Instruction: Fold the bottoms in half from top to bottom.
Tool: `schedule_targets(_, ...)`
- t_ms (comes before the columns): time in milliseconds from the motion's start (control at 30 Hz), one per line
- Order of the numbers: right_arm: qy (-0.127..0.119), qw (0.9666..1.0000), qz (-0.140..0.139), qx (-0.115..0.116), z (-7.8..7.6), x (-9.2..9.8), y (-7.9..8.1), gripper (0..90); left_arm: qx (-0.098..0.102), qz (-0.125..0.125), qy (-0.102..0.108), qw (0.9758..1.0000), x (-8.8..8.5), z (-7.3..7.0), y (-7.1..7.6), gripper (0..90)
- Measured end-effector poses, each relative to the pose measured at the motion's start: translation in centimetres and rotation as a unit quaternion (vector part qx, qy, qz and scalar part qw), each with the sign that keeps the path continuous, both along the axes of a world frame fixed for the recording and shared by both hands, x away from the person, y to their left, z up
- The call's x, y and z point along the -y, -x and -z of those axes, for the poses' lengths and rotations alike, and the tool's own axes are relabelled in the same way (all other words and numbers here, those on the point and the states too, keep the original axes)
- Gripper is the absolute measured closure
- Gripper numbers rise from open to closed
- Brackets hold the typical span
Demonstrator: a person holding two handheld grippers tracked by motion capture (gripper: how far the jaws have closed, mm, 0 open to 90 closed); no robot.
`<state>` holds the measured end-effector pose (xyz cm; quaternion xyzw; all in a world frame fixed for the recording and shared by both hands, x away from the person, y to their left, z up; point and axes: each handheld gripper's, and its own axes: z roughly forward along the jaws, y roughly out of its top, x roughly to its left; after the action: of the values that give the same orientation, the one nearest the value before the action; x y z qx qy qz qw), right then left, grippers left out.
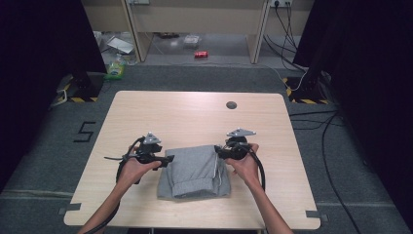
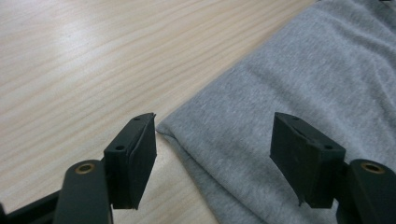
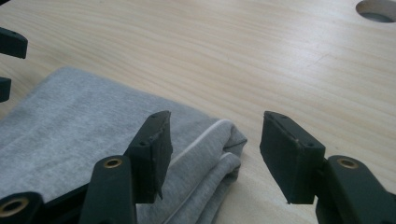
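Note:
A folded grey sweat garment [image 1: 194,171] lies on the near middle of the wooden table [image 1: 195,117]. My left gripper [image 1: 165,161] is at its far left corner, jaws wide apart. In the left gripper view the cloth corner [image 2: 187,135] lies between and below the two pads, untouched, with my left gripper [image 2: 212,154] open. My right gripper [image 1: 219,151] is at the far right corner. In the right gripper view the folded corner with a white drawstring [image 3: 205,140] lies between the spread jaws of my right gripper [image 3: 215,149], and no pad presses on it.
A round cable hole [image 1: 231,105] is in the table's far right part. Bare wood runs beyond the garment. Past the table are black stands [image 1: 87,80], cables on the grey floor, and a red can [image 1: 200,54] under a far bench.

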<state>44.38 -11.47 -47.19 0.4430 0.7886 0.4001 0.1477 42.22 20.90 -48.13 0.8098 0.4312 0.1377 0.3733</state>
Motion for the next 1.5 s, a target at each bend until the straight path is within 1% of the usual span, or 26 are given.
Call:
schedule_targets(133,0.004,1.0000,-0.001,-0.008,0.5,-0.4,-0.3,41.3,-0.005,-0.006,-0.002,1.0000,-0.2,0.4,-0.4,30.6)
schedule_targets(167,0.005,0.9999,-0.001,-0.009,0.6,-0.5,-0.4,41.1,-0.010,-0.006,0.002,0.9999,-0.2,0.6,-0.4,30.6)
schedule_targets(233,0.009,0.9999,-0.003,-0.011,0.7,-0.5,-0.4,41.0,-0.013,-0.007,0.001,0.9999,-0.2,0.8,-0.6,30.5)
schedule_targets(400,0.008,0.9998,0.002,-0.017,1.0,-0.4,-0.6,40.5,-0.021,-0.010,-0.001,0.9997,-0.2,1.4,-0.8,30.4)
schedule_targets(667,0.012,0.9996,0.003,-0.026,1.6,-0.3,-0.7,40.6,-0.028,-0.013,-0.007,0.9995,-0.4,2.0,-1.1,30.3)
schedule_targets(700,0.014,0.9994,0.003,-0.031,1.7,-0.3,-0.7,40.8,-0.028,-0.012,-0.007,0.9995,-0.4,2.1,-1.1,30.3)
schedule_targets(867,0.020,0.9990,0.001,-0.041,2.3,-0.4,-0.7,42.3,-0.030,-0.008,-0.015,0.9994,-0.2,2.4,-1.0,32.0)
schedule_targets(1000,0.023,0.9985,-0.001,-0.049,2.8,-0.4,-0.7,44.2,-0.027,0.000,-0.019,0.9994,-0.1,2.6,-0.9,35.8)
schedule_targets(1100,0.016,0.9983,-0.002,-0.056,3.1,-0.3,-0.6,48.1,-0.021,0.004,-0.020,0.9996,0.0,2.6,-0.7,39.4)
schedule_targets(1200,0.011,0.9981,-0.006,-0.060,3.2,-0.3,-0.5,53.6,-0.015,0.014,-0.022,0.9996,0.1,2.6,-0.6,47.6)
schedule_targets(1267,0.010,0.9980,-0.004,-0.062,3.2,-0.4,-0.4,55.2,-0.016,0.021,-0.017,0.9995,0.3,2.6,-0.4,52.8)
schedule_targets(1367,0.003,0.9978,0.000,-0.066,3.2,-0.3,-0.5,58.9,-0.012,0.027,-0.017,0.9994,0.5,2.6,-0.3,59.5)
schedule_targets(1467,-0.005,0.9978,0.004,-0.066,3.3,-0.2,-0.6,63.8,-0.005,0.031,-0.022,0.9993,0.8,2.6,-0.3,63.5)
schedule_targets(1500,-0.005,0.9982,0.002,-0.060,3.4,-0.2,-0.6,65.0,-0.003,0.031,-0.021,0.9993,0.9,2.6,-0.4,64.2)
